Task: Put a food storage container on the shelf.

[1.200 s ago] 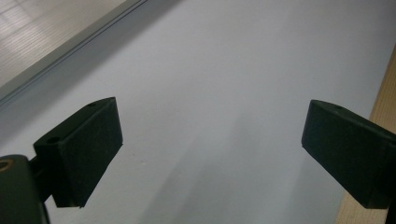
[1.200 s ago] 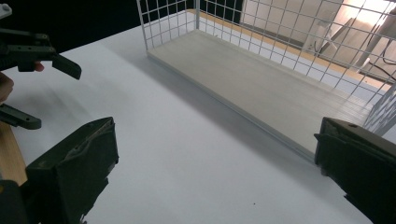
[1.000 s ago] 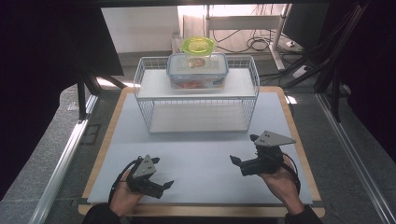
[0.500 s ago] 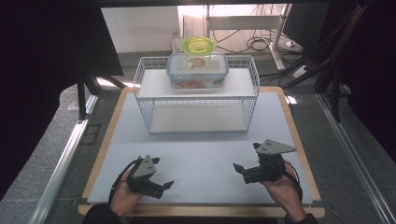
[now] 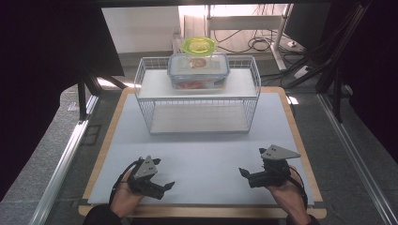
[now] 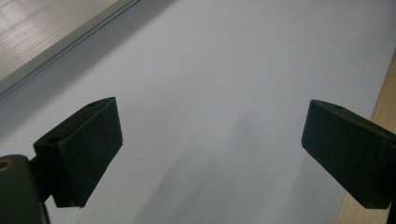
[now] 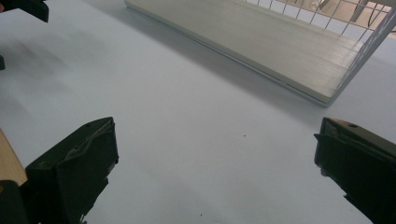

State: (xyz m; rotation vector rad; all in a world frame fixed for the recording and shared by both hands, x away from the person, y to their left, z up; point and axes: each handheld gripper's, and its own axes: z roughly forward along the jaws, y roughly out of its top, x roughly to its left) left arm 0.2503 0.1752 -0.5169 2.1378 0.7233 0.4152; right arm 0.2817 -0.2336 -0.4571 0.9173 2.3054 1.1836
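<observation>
Right tool has dropped back toward the counter edge.
Both tools spread, empty (left tool resting); the lidded container on the wire rack remains untouched.

A clear box with a blue rim sits on top of the wire rack, near its back edge. A green-lidded tub stands just behind.
</observation>
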